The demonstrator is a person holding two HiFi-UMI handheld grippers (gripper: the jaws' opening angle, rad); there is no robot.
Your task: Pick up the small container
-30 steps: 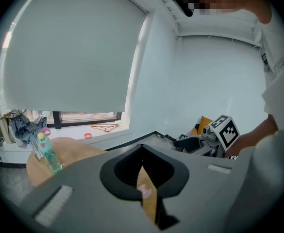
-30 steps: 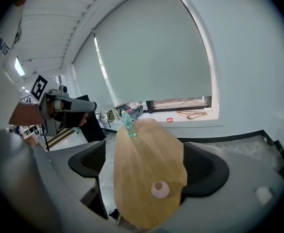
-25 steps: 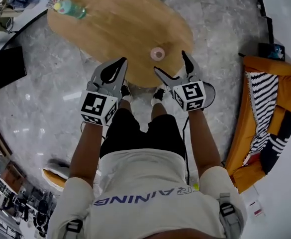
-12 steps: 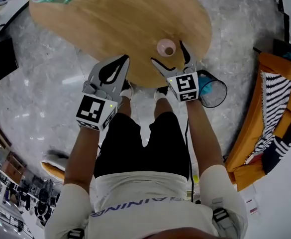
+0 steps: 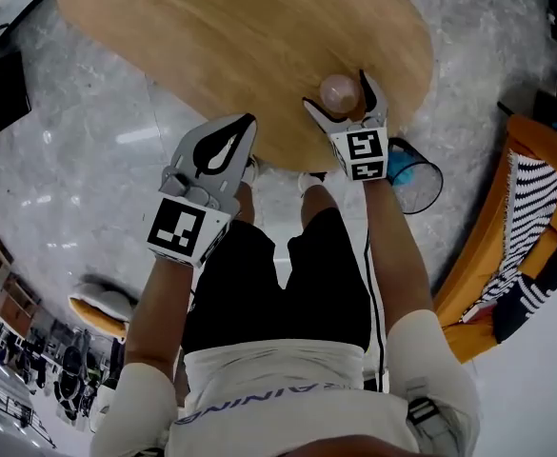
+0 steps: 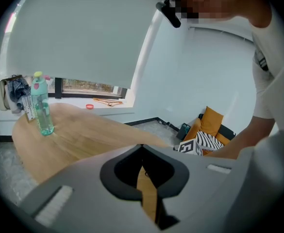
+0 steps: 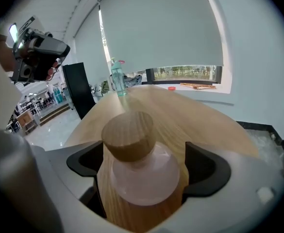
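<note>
Container [image 7: 137, 171] is sitting on the desk [image 5: 211, 46] between the spread jaws of the right hand-held gripper [image 5: 338, 93], while the left hand-held gripper [image 5: 245, 124] is hovering clenched and empty.

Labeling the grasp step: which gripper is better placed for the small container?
Right. The right gripper has open jaws flanking the small container; the left gripper is shut, well aside.

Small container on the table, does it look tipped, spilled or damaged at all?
Nothing stands out. The small container stands upright on the wooden table, its wooden stopper seated, between the open jaws of the right gripper. No spill shows around it.
</note>
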